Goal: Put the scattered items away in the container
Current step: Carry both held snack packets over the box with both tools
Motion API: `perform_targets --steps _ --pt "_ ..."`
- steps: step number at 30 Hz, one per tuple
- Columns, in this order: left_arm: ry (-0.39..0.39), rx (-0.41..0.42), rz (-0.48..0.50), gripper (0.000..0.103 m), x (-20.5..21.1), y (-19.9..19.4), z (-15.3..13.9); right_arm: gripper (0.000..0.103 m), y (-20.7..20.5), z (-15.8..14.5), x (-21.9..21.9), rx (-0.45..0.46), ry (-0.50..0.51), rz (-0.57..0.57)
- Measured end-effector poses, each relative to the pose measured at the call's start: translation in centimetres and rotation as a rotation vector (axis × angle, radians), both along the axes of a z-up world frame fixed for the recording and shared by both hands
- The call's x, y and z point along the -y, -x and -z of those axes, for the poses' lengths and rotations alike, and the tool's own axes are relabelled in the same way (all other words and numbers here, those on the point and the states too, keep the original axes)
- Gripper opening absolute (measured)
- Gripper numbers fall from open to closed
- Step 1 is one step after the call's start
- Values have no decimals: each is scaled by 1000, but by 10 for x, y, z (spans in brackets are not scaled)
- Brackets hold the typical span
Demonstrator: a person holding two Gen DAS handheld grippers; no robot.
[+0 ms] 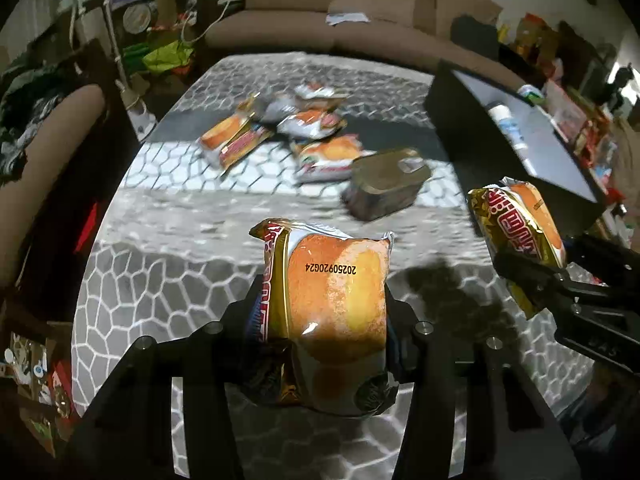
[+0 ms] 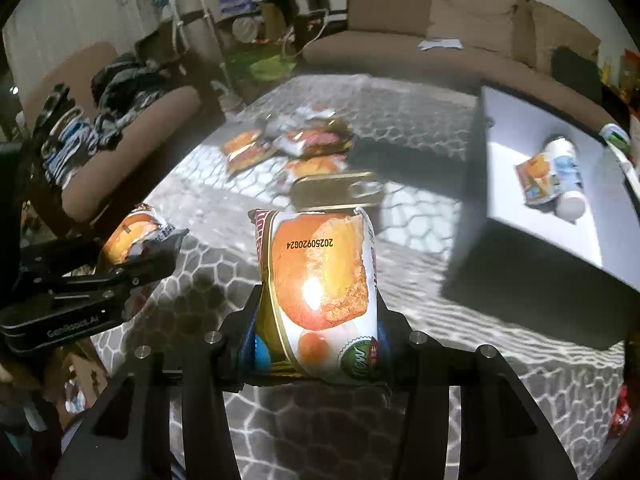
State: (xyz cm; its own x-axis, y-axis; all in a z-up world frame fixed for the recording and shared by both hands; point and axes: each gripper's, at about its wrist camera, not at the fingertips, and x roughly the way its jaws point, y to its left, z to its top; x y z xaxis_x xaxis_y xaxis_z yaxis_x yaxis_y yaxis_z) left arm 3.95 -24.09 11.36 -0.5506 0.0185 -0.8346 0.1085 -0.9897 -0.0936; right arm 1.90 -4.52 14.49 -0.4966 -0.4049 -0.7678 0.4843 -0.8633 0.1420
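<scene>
- Snack packets in glossy orange, white and gold wrappers, each printed with a golden bun, are the scattered items; 2 of them are off the table, 1 in each gripper.
- Left gripper (image 1: 326, 320), black with 2 fingers, has its jaws closed on the sides of one bun packet (image 1: 332, 300); the packet stands upright between the pads, date code facing the camera, above the patterned surface.
- Right gripper (image 2: 318, 312), of the same black build, clamps a second bun packet (image 2: 320, 280) the same way, upright, with a bright glare spot on its wrapper.
- From the left wrist view the right gripper appears at the right edge with its packet (image 1: 516, 220) near the container's front corner; from the right wrist view the left gripper (image 2: 136, 256) sits at the left edge with its own packet.
- Grey table top (image 1: 160, 280) with a white honeycomb-like pattern carries what is left: a loose pile of about 4 similar packets (image 1: 288, 128) toward the far side, touching or overlapping one another.
- Gold rectangular tin with a pull tab (image 1: 388, 184) lies just in front of that pile, between it and the held packets.
- Dark box-shaped container with a pale grey interior (image 2: 520, 184) stands on the table's right side; inside lie a white bottle with a blue label (image 2: 564, 176) and another snack packet (image 2: 536, 176) beside it, touching.
- Brown sofa (image 1: 360, 4) runs behind the table.
</scene>
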Motion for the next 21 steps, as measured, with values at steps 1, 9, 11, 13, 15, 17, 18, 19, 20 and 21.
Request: perform_targets --steps 1,9,11,13,15,17,18,19,20,21 --pt "2 -2 8 47 -5 3 -3 49 1 -4 -6 -4 4 11" --pt "-2 -34 84 47 -65 41 -37 49 12 -32 -61 -7 64 92" --pt "-4 -40 98 47 -82 55 -46 49 18 -40 -78 -9 80 111" --pt "-24 -49 111 47 -95 66 -53 49 23 -47 -94 -19 77 129" --pt "-42 -55 125 47 -113 78 -59 49 29 -52 -111 -21 72 148" --pt "-51 -53 149 47 -133 92 -62 49 37 -56 -129 -21 67 168" --pt "-52 -52 161 47 -143 98 -64 49 41 -58 -137 -21 61 181" --pt "-50 -50 173 47 -153 104 -64 49 44 -60 -146 -22 58 194" --pt "-45 -49 187 47 -164 111 -64 49 50 -61 -156 -19 57 208" --pt "-41 -48 197 47 -172 116 -64 49 55 -62 -165 -14 55 219"
